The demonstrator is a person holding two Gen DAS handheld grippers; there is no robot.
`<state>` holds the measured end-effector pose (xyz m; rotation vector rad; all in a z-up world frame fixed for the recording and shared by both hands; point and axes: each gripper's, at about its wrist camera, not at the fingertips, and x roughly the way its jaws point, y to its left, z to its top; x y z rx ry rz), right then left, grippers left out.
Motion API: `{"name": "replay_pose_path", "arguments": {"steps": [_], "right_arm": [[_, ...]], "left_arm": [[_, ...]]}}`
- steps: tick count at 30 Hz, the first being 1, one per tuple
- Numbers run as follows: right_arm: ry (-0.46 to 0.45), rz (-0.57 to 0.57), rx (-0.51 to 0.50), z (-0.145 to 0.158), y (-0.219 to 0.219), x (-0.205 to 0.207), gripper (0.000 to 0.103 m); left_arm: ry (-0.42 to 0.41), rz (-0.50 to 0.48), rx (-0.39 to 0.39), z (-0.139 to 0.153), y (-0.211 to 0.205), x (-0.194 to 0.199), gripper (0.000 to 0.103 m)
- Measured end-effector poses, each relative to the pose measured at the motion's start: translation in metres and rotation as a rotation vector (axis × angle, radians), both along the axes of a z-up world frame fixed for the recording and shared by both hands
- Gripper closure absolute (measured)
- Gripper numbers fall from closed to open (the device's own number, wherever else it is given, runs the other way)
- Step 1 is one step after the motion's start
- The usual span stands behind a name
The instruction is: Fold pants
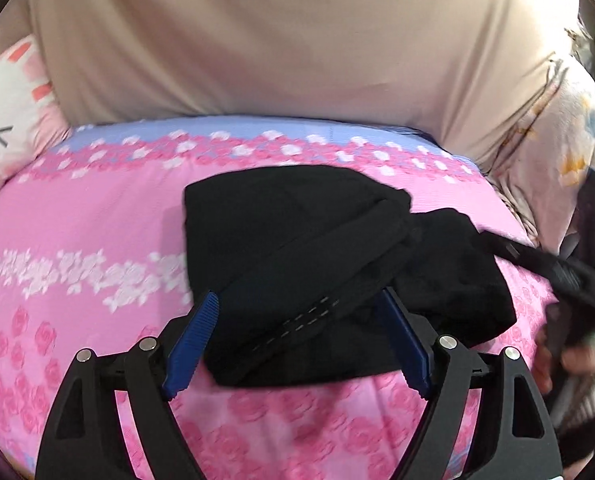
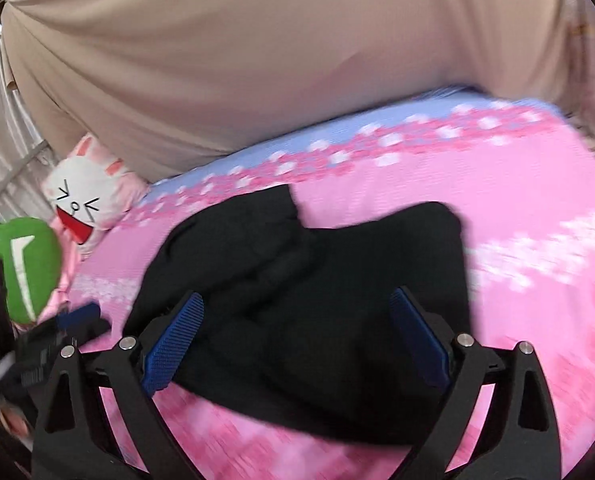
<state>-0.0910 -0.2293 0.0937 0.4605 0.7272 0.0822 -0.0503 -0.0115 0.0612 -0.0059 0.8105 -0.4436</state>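
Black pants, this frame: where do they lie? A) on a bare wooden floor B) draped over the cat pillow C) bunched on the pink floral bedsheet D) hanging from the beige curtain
C: the black pants lie in a heap on the pink floral bedsheet, with both grippers open and empty.

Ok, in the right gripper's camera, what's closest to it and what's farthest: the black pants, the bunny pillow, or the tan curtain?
From the right gripper:
1. Black pants, lying on the pink sheet right between and ahead of the open jaws.
2. Bunny pillow, off to the left at the bed's edge.
3. Tan curtain, hanging behind the bed, farthest back.
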Motion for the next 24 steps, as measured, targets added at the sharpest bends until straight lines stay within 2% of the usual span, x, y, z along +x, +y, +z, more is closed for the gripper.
{"name": "replay_pose_path", "arguments": {"steps": [1,5,6,7,9,11,12,14,15,17,18,20,22,23,24], "right_arm": [[0.014,0.002,0.022,-0.004,0.002,0.013,0.011],[0.115,0.025,0.251,-0.035,0.010,0.052,0.011],[0.119,0.025,0.335,-0.045,0.010,0.059,0.011],[0.113,0.029,0.374,-0.049,0.012,0.064,0.015],[0.107,0.012,0.319,-0.043,0.020,0.070,0.073],[0.043,0.029,0.295,-0.022,0.025,0.065,0.083],[-0.017,0.040,0.250,0.000,0.029,0.053,0.086],[-0.104,0.039,0.165,0.033,0.036,0.029,0.087],[-0.166,0.020,0.081,0.051,0.039,0.005,0.087],[-0.216,-0.027,-0.035,0.065,0.038,-0.028,0.087],[-0.203,-0.066,-0.100,0.060,0.032,-0.045,0.086],[-0.109,-0.119,-0.139,0.034,0.014,-0.052,0.080],[0.073,-0.167,-0.124,-0.014,-0.009,-0.046,0.075],[0.114,-0.180,-0.099,-0.028,-0.016,-0.047,0.074],[0.102,-0.176,-0.056,-0.034,-0.021,-0.054,0.073]], "left_arm": [[0.009,0.011,0.000,-0.002,0.007,0.000,0.024],[0.041,0.016,-0.025,-0.008,0.027,-0.004,0.024],[0.054,0.017,-0.039,-0.010,0.034,-0.004,0.024],[0.063,0.017,-0.048,-0.012,0.037,-0.003,0.024],[0.084,0.024,-0.071,-0.016,0.045,-0.001,0.024],[0.098,0.028,-0.085,-0.020,0.048,0.001,0.024],[0.103,0.025,-0.094,-0.020,0.048,0.001,0.024],[0.112,0.003,-0.123,-0.020,0.047,0.001,0.024],[0.114,-0.005,-0.132,-0.020,0.047,0.000,0.024],[0.118,-0.032,-0.152,-0.021,0.041,-0.002,0.024],[0.123,-0.050,-0.156,-0.023,0.035,-0.004,0.024],[0.133,-0.078,-0.151,-0.028,0.024,-0.003,0.023],[0.159,-0.108,-0.159,-0.035,0.012,0.001,0.023],[0.177,-0.120,-0.166,-0.038,0.005,0.004,0.024],[0.192,-0.127,-0.172,-0.040,0.000,0.006,0.024]]}}
